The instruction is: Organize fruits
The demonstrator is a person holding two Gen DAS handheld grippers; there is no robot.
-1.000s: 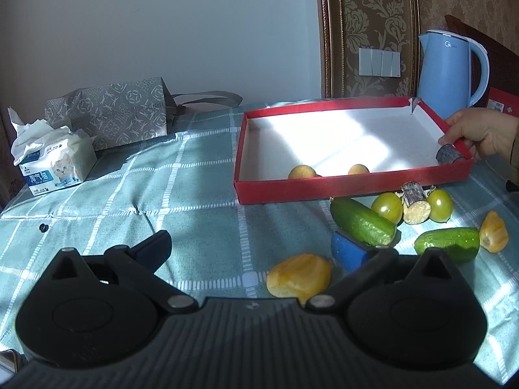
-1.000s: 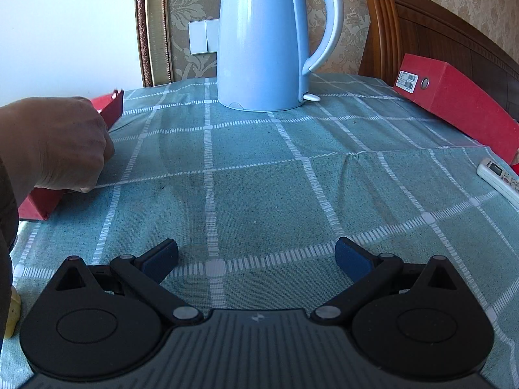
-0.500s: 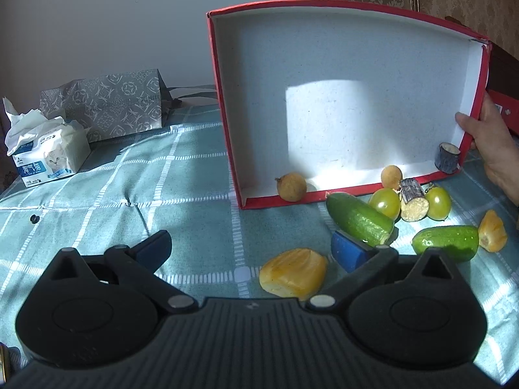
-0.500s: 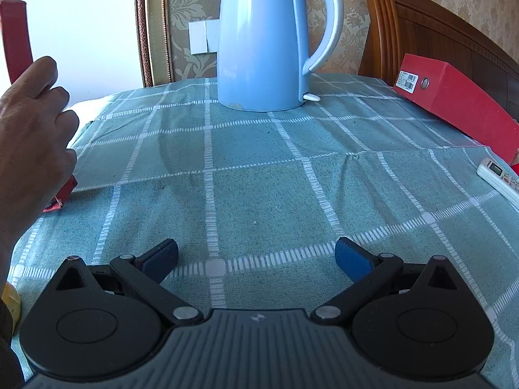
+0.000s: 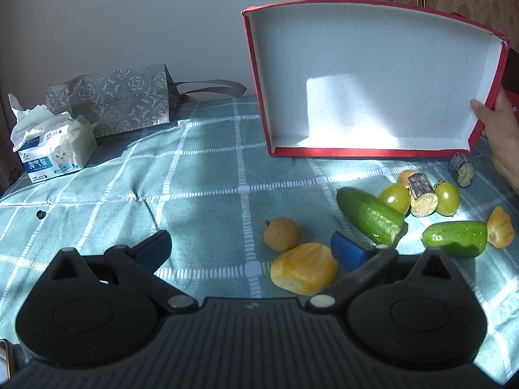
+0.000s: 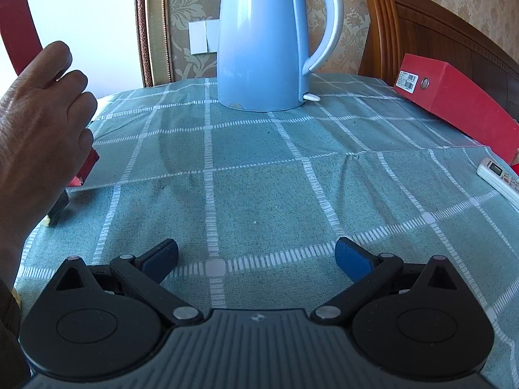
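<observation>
Left gripper (image 5: 251, 248): jaws spread wide, nothing between them, low over the green checked tablecloth (image 5: 201, 194). Just ahead of the right fingertip, a yellow jackfruit piece (image 5: 304, 268), touching or nearly touching a small brown longan (image 5: 281, 234) behind it. Further right, a cut cucumber (image 5: 369, 215) leaning toward two green tomatoes (image 5: 395, 197) (image 5: 448, 198) with a dark sugarcane stub (image 5: 421, 191) between them; a second cucumber piece (image 5: 455, 238) beside another yellow piece (image 5: 501, 228); a second cane stub (image 5: 462, 170) near the box corner. Beyond, a red box (image 5: 259, 97) tipped up on its long edge, white inside facing the camera, empty, gripped at its right wall by a bare hand (image 5: 499, 136). Far left, a tissue pack (image 5: 53, 149) and a grey patterned bag (image 5: 113, 100). Right gripper (image 6: 256, 259): jaws likewise parted and empty above bare cloth, with a blue kettle (image 6: 262, 45) ahead and a red binder (image 6: 460, 97) and remote (image 6: 501, 178) to the right.
</observation>
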